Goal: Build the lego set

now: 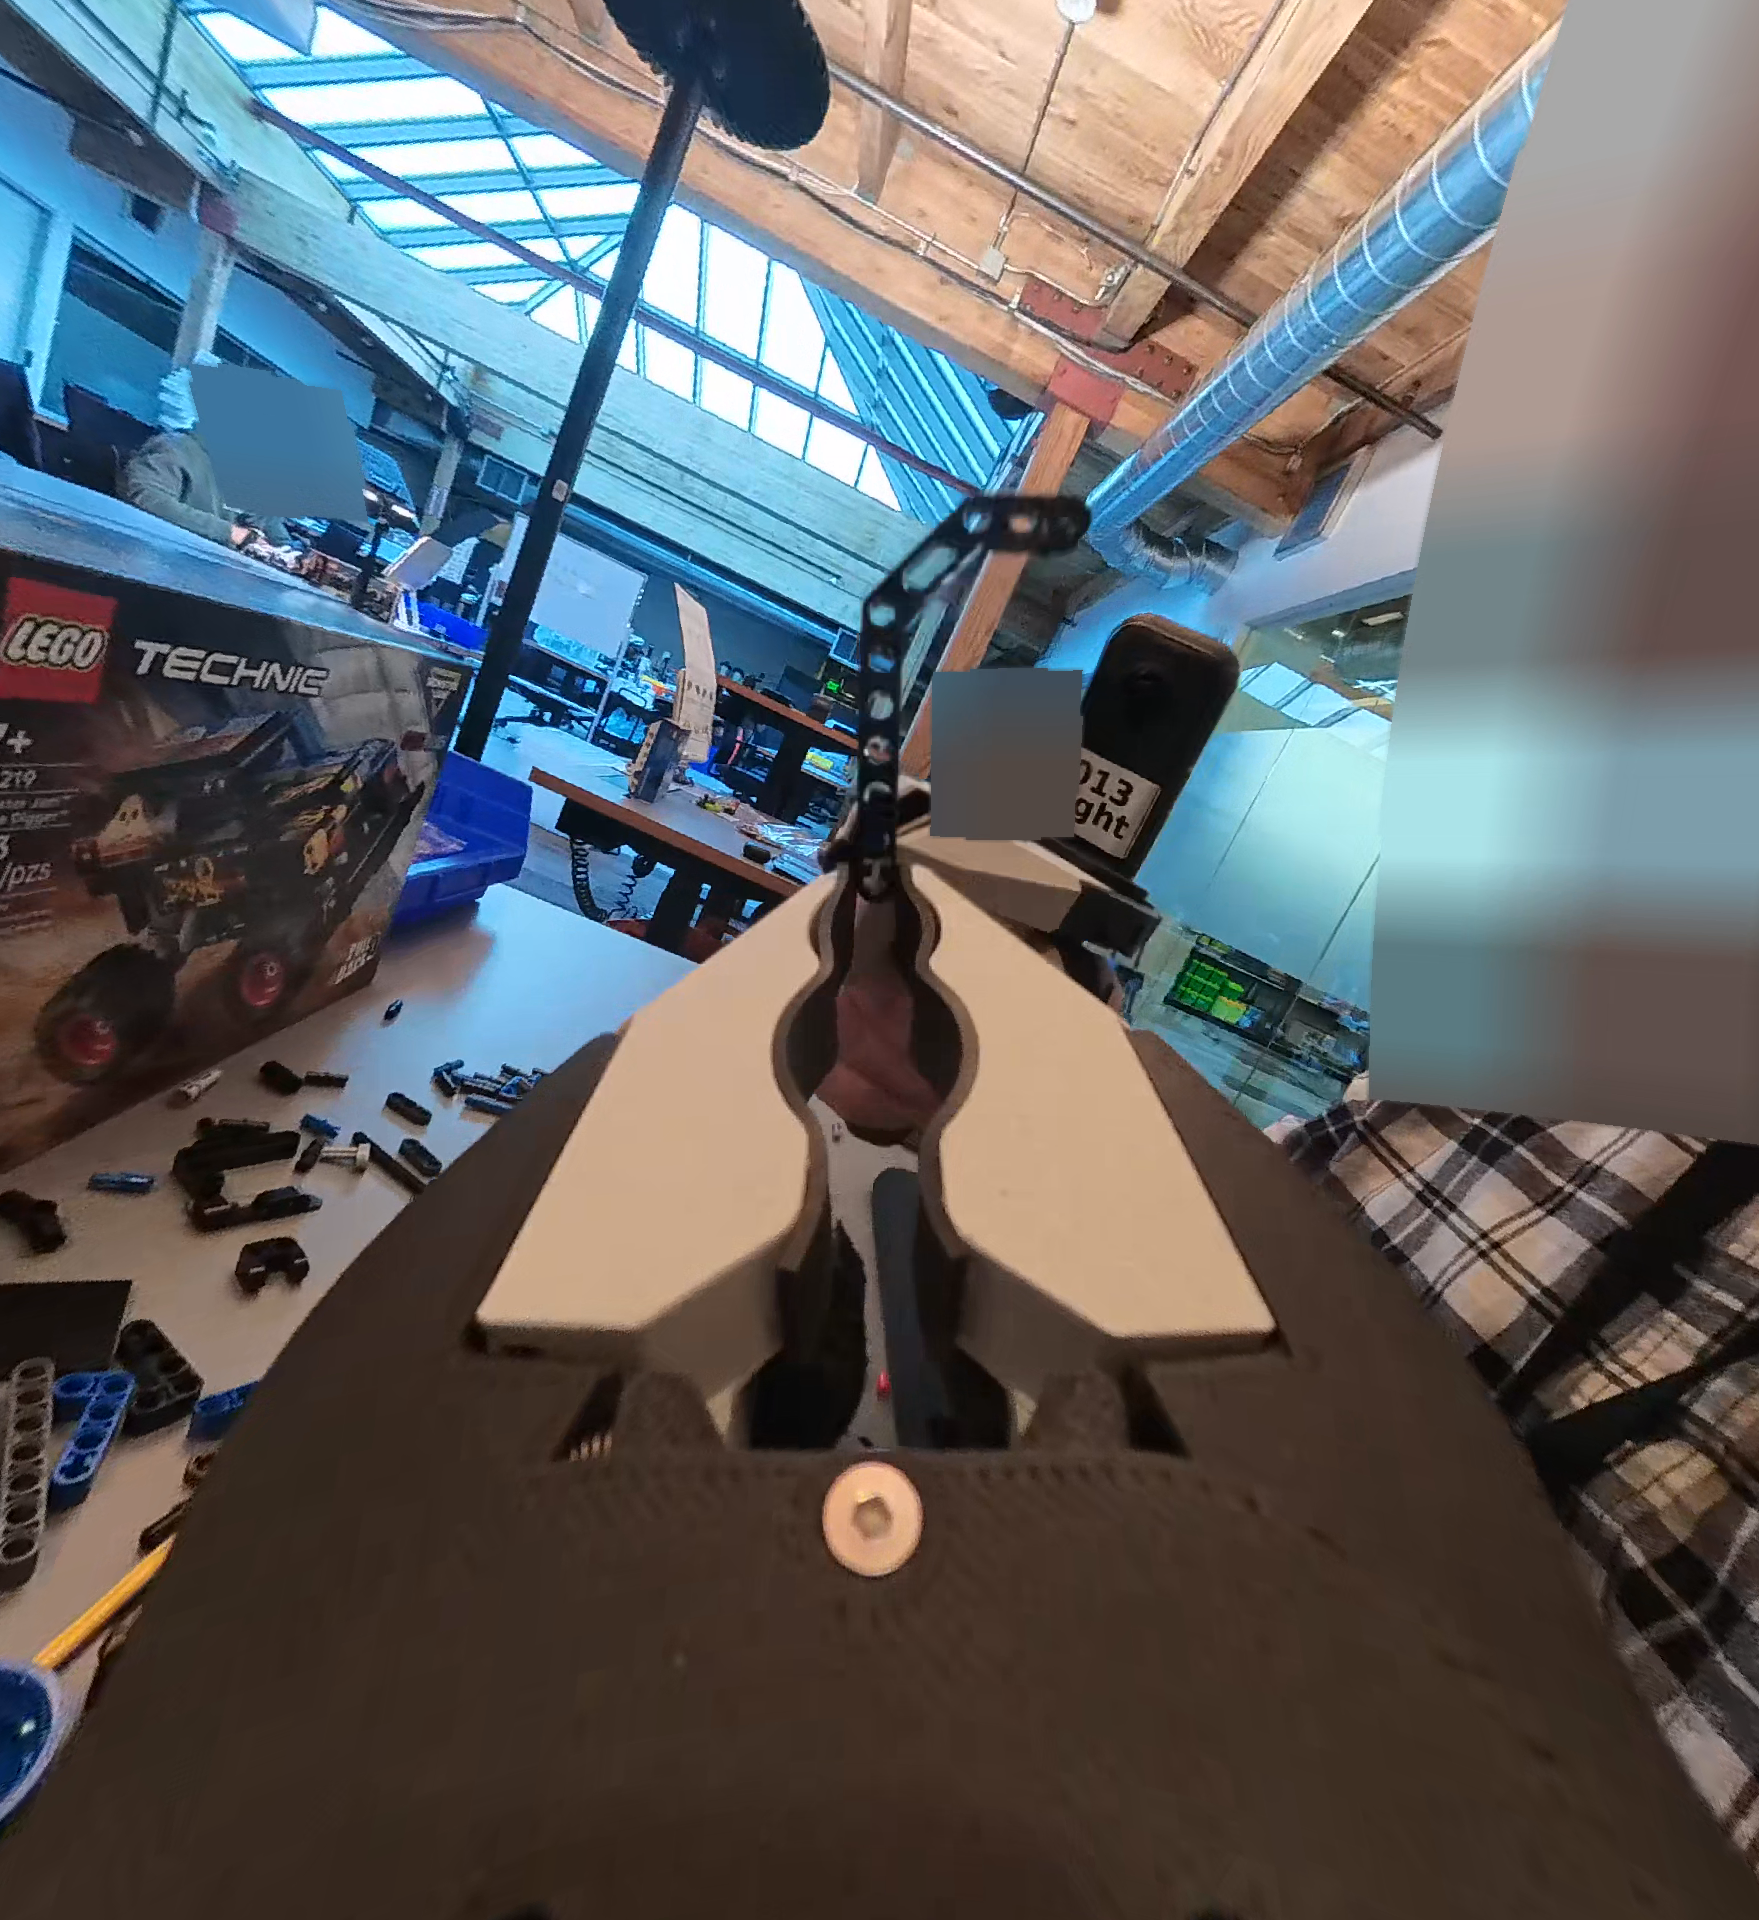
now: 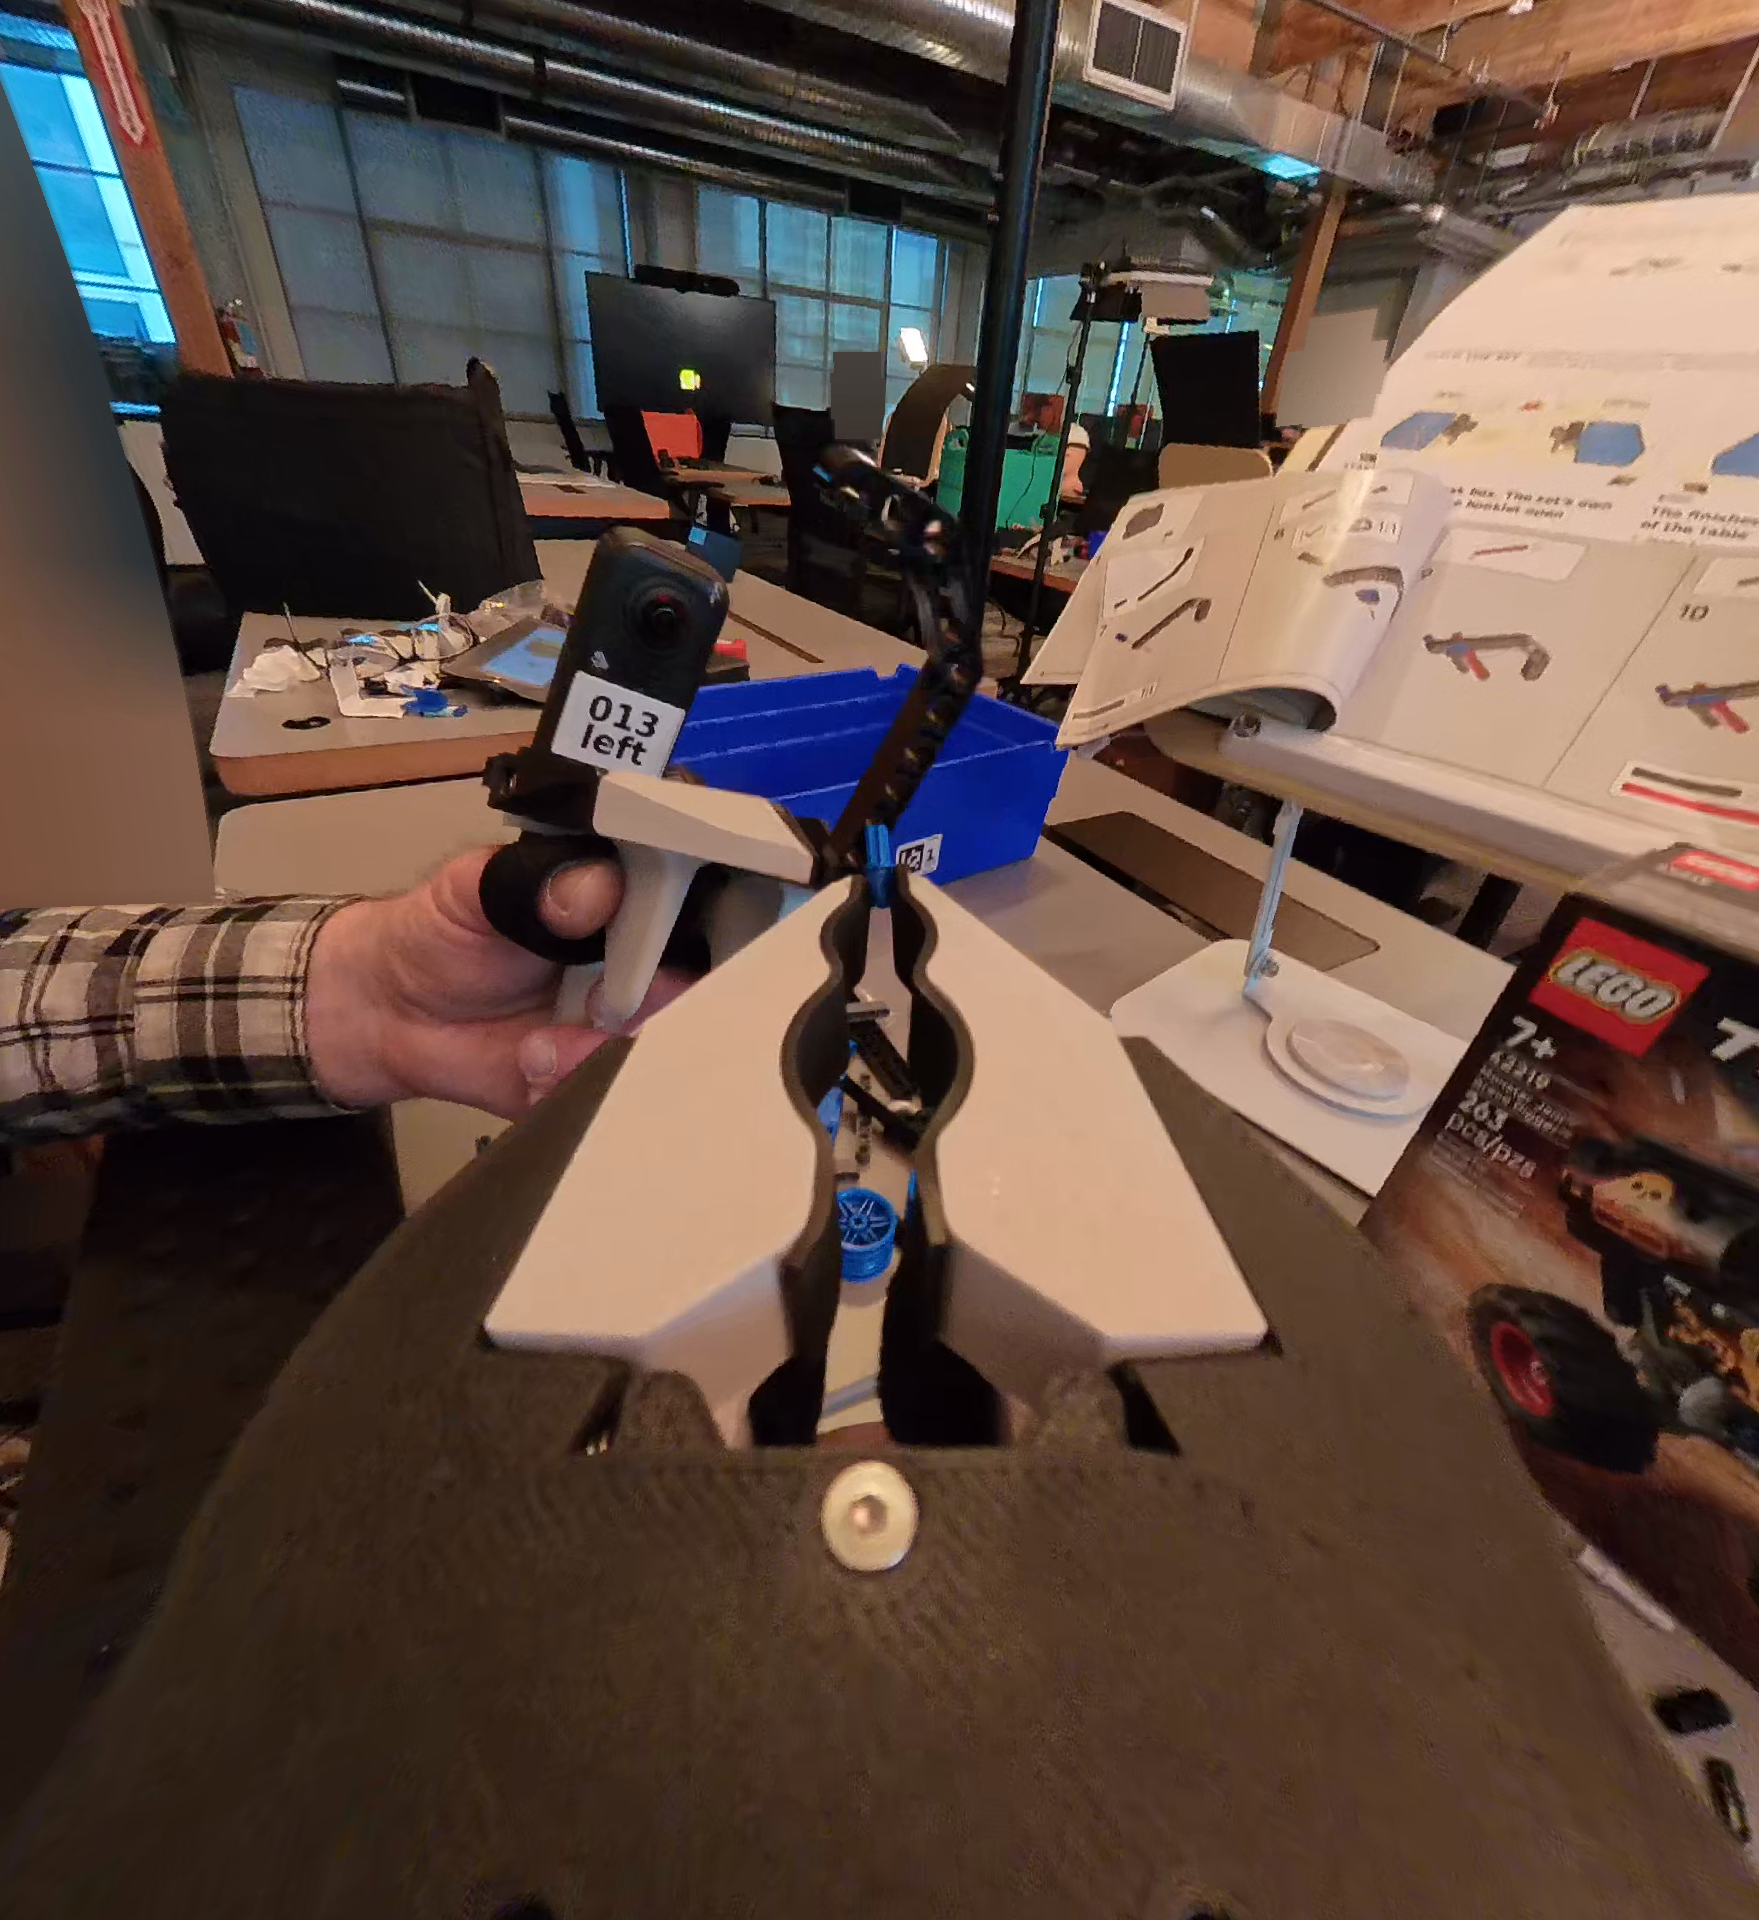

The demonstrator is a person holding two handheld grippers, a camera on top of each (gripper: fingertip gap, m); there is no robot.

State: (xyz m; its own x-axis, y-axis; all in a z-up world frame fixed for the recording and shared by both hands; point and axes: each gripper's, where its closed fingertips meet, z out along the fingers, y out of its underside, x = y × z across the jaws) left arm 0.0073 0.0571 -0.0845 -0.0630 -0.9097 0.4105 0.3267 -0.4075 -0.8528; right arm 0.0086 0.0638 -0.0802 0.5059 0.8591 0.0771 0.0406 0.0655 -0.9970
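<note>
Left wrist view: closest to the lens is the dark body of my left gripper [image 1: 873, 878], its two pale fingers [image 1: 688, 1122] pressed together at the tips around the lower end of a black bent beam [image 1: 890, 665]. The beam rises from the tips, dotted with holes, then angles to the right at the top. Just behind the tips sits my right gripper [image 1: 942, 831], seen from the front, its tips meeting the same spot. To the left, on the pale table [image 1: 532, 966], stands the set's box [image 1: 158, 821], and loose black and blue pieces [image 1: 262, 1164] lie scattered in front of it. A blue bin [image 1: 475, 831] sits behind the box. A plaid sleeve [image 1: 1602, 1403] fills the lower right.

Right wrist view: nearest again is a dark body, that of my right gripper [image 2: 880, 888], its pale fingers [image 2: 1062, 1132] closed at the tips on a small blue pin [image 2: 877, 868] set at the base of the black bent beam [image 2: 922, 717]. The beam leans up and to the right. My left gripper [image 2: 813, 847] comes in from the left, held by a hand [image 2: 439, 997], its tips at the beam's foot. Behind is the blue bin [image 2: 854, 743]. An open instruction booklet [image 2: 1477, 644] rests on a white stand [image 2: 1290, 1029] at right, with the box [image 2: 1633, 1195] below it. A blue wheel rim [image 2: 862, 1224] shows through the finger gap.
</note>
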